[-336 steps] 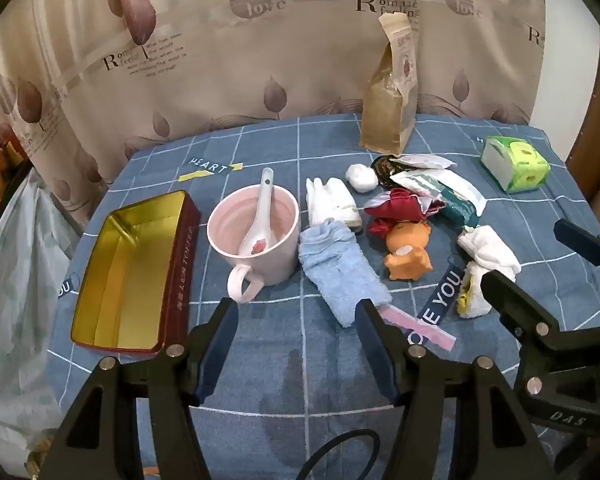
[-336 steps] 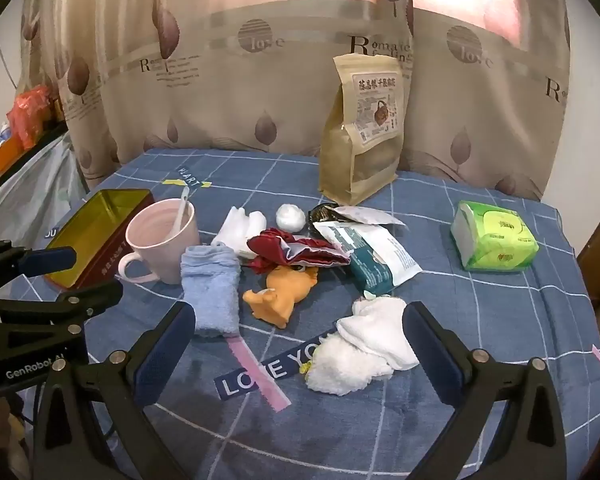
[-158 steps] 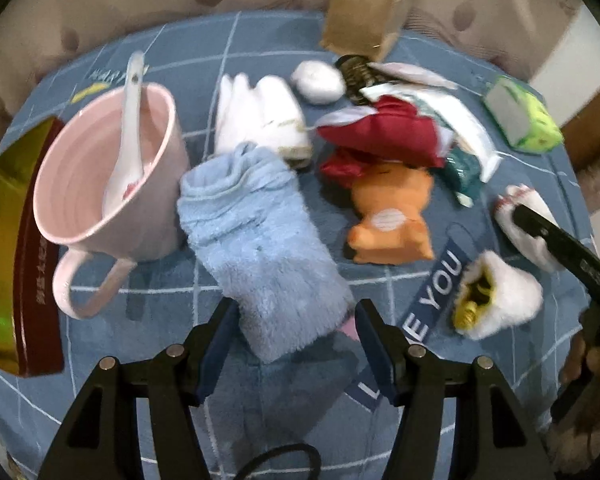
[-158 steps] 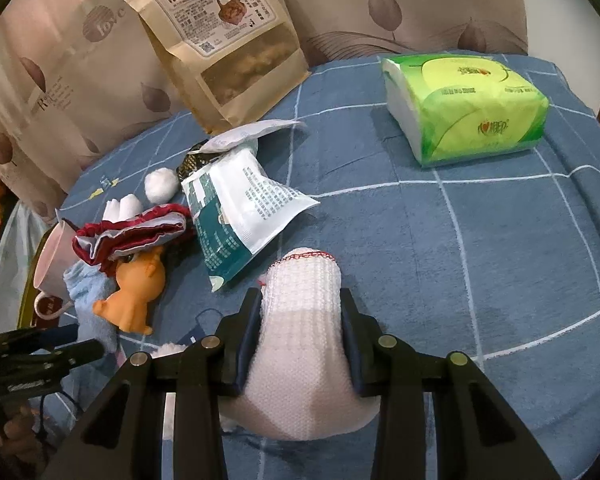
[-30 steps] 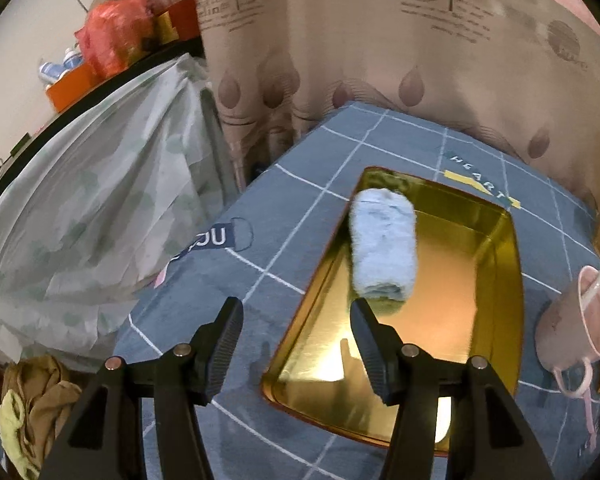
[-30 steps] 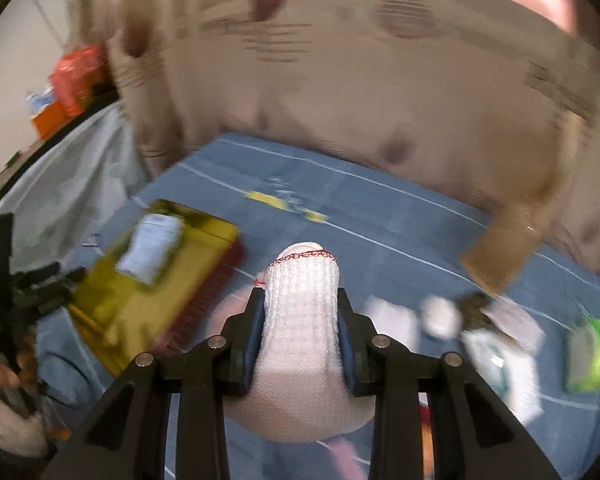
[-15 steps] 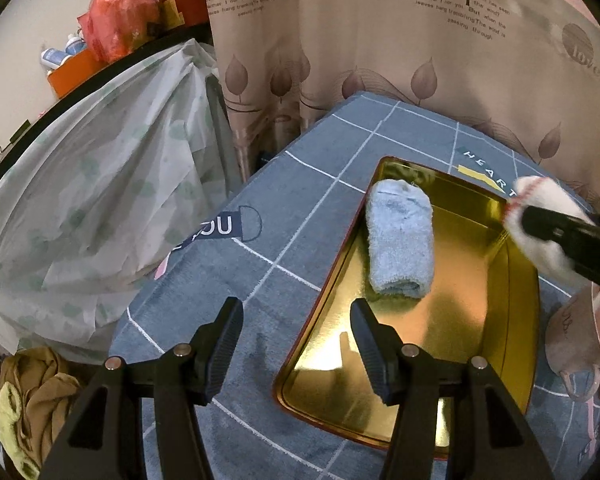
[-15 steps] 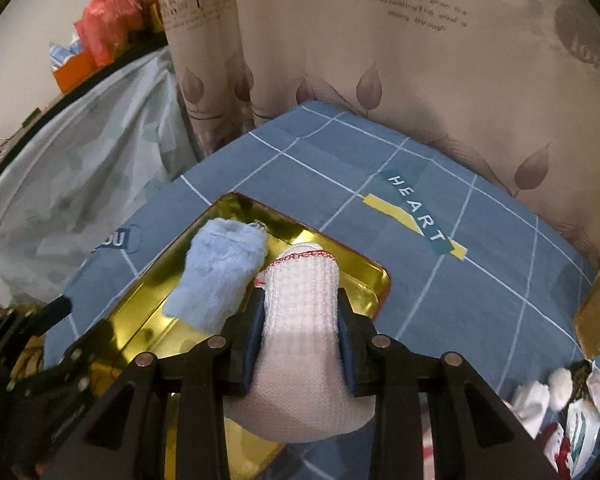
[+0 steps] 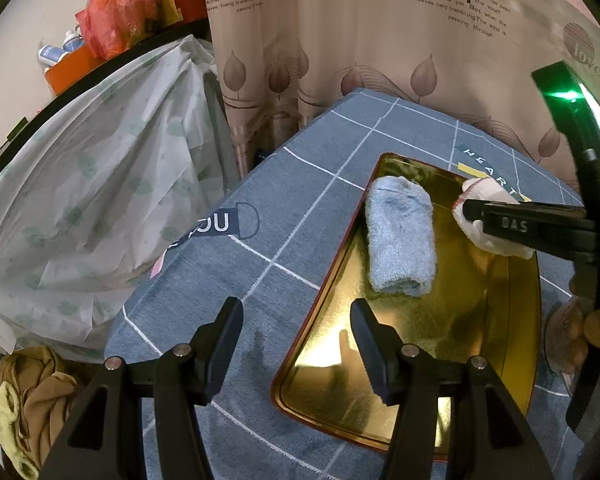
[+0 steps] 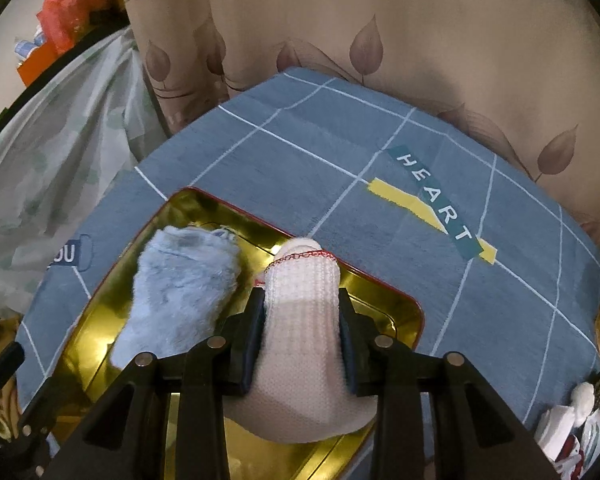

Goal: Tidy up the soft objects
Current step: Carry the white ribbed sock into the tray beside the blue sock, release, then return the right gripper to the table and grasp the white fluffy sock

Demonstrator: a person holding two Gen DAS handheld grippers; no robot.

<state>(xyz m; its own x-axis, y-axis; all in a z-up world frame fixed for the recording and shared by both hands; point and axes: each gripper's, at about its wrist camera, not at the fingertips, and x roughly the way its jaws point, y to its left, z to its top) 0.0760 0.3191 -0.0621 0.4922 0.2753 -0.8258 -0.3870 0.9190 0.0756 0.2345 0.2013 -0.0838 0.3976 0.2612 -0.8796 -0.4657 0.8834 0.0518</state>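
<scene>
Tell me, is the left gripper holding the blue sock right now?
No, the left gripper is open and empty, while the blue sock lies in the gold tin.

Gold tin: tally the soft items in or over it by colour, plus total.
Light blue: 1, the blue sock lying inside the gold tin.
White: 1, the white sock clamped in the right gripper over the tin.
Total: 2. The left gripper holds nothing.
</scene>
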